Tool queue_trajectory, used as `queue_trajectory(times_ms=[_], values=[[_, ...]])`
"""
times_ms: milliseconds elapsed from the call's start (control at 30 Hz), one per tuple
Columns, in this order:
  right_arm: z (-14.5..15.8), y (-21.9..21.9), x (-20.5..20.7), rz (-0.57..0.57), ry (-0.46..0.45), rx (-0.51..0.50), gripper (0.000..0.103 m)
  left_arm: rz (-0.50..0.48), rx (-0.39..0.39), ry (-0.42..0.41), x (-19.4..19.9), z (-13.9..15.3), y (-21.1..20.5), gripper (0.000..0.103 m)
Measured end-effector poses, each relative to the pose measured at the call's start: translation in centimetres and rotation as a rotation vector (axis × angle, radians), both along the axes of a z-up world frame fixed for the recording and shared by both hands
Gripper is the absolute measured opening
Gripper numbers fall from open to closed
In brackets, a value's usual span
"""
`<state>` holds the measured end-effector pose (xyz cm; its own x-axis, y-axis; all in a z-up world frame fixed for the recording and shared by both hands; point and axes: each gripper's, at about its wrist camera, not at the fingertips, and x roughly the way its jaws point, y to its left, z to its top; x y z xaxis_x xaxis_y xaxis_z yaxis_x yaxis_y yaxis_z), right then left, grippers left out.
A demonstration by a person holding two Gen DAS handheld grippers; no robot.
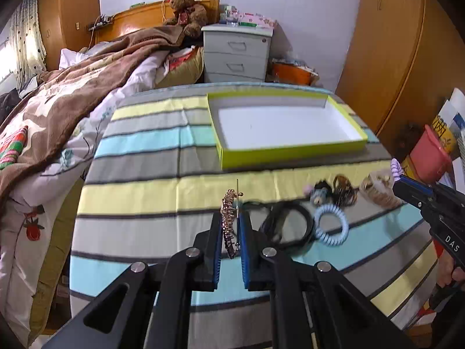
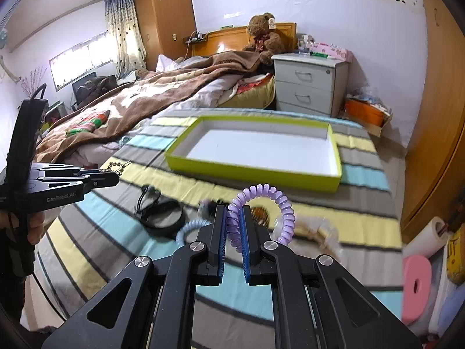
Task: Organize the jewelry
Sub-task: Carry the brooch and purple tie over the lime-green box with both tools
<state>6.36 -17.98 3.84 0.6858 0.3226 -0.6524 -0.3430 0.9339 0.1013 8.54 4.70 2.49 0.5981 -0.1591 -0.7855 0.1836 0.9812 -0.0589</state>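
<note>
My left gripper (image 1: 231, 218) is shut on a gold rhinestone hair clip (image 1: 229, 221), held above the striped cloth. In the right wrist view, my right gripper (image 2: 233, 212) is shut on a purple spiral hair tie (image 2: 279, 203), also off the table. An empty lime-green tray (image 1: 290, 152) with a white floor lies beyond both. On the cloth remain a black ring-shaped piece with a cord (image 1: 290, 226), a light blue spiral tie (image 1: 331, 228), a dark beaded piece (image 1: 344, 192), a small grey and pink piece (image 1: 318, 193) and a clear case of gold jewelry (image 1: 377, 192).
A bed with a brown blanket (image 1: 72, 93) borders the table on the left. A grey nightstand (image 1: 237, 55) and an orange box (image 1: 292, 71) stand behind it. Wooden wardrobes (image 1: 386, 58) fill the right side, with a pink bucket (image 1: 430, 154) on the floor.
</note>
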Motion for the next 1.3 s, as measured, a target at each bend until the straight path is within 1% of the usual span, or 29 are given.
queue_trajectory(times_ms=[333, 700, 900, 1067, 1167, 1300], values=[[2.7, -0.7, 4.7, -0.02, -0.034, -0.031, 0.01, -0.015, -0.017, -0.042, 4.1, 2.9, -1.2, 0.012], [3.0, -1.7, 10.4, -0.029, -0.02, -0.095, 0.01, -0.027, -0.036, -0.044, 9.3, 3.3, -2.7, 0.012], [1.2, -1.8, 14.7, -0.022, 0.035, -0.144, 0.009, -0.026, -0.042, -0.031, 12.2, 2.7, -3.5, 0.012], [-1.1, -2.1, 18.1, -0.023, 0.102, -0.175, 0.01, -0.017, -0.066, 0.003, 14.9, 1.1, -4.3, 0.012], [-2.5, -2.1, 19.4, -0.024, 0.133, -0.203, 0.01, -0.007, -0.076, 0.033, 16.4, -0.1, -4.6, 0.012], [-3.5, -2.3, 20.8, -0.018, 0.161, -0.211, 0.009, -0.004, -0.074, 0.063, 18.1, -1.6, -5.2, 0.012]])
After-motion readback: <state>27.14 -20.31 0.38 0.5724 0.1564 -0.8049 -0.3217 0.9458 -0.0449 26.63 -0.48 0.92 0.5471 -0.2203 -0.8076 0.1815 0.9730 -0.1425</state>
